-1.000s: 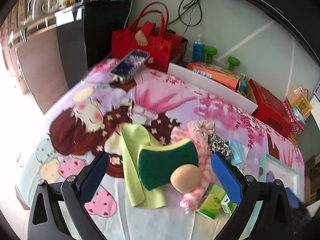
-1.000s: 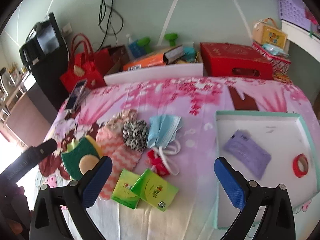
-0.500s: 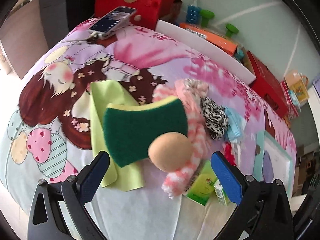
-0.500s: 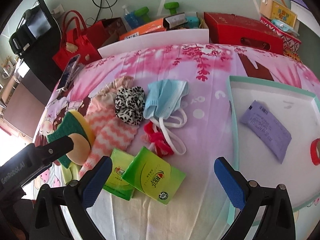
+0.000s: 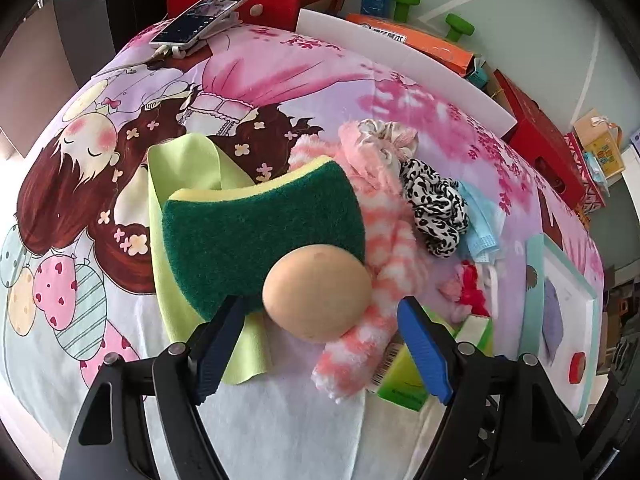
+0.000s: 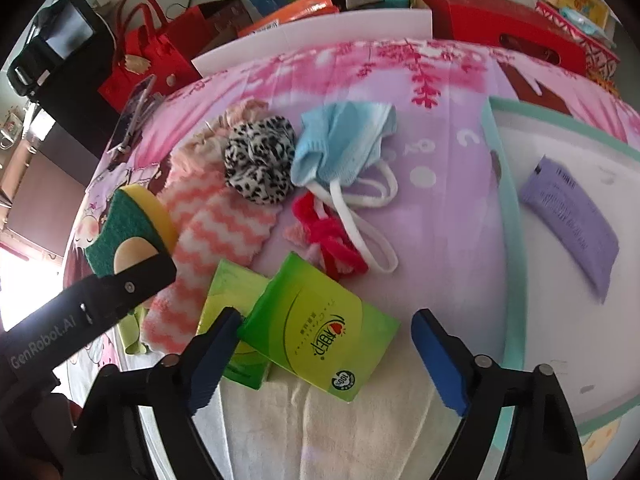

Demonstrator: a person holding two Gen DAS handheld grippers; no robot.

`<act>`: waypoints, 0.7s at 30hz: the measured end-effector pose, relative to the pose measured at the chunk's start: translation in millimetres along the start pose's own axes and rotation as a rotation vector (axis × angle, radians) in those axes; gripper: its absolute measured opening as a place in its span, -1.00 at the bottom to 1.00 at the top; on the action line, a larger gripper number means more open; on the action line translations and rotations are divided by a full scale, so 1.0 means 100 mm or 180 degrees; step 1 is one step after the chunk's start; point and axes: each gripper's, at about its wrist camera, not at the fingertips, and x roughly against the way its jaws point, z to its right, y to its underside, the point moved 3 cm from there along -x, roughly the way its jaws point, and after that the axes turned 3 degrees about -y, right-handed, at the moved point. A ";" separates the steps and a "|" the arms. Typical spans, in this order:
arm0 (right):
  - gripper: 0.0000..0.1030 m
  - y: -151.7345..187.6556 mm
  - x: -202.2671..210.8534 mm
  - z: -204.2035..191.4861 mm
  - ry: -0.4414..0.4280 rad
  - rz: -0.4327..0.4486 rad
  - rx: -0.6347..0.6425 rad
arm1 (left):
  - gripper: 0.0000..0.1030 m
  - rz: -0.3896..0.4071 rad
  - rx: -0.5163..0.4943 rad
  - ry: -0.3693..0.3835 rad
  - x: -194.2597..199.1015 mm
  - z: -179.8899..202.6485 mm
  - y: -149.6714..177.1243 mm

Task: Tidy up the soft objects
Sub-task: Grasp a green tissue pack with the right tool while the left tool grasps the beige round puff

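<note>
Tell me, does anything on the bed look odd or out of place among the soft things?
Yes. A phone lies at the far edge on its stand, hard among soft items. The soft things sit in a loose pile: the sponge overlaps the yellow cloth, and the puff rests against the sponge.

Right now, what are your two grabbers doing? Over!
Left gripper closing around tan ball, pads not touching. Right gripper closing over green tissue pack, not gripped. Green sponge and striped sock crowd the ball.
</note>
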 end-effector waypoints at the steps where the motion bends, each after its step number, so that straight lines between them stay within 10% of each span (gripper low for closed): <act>1: 0.70 0.01 -0.02 0.01 -0.0011 -0.0020 -0.0017 | 0.54 0.0008 -0.0002 -0.0007 0.00 0.00 0.00; 11: 0.57 0.01 -0.02 0.03 -0.0068 -0.0024 -0.0074 | 0.00 0.0038 -0.0026 -0.0111 0.01 -0.04 -0.01; 21: 0.56 -0.01 0.01 0.09 -0.0049 -0.0002 -0.0145 | -0.05 0.0071 0.0013 -0.0013 0.08 -0.04 -0.01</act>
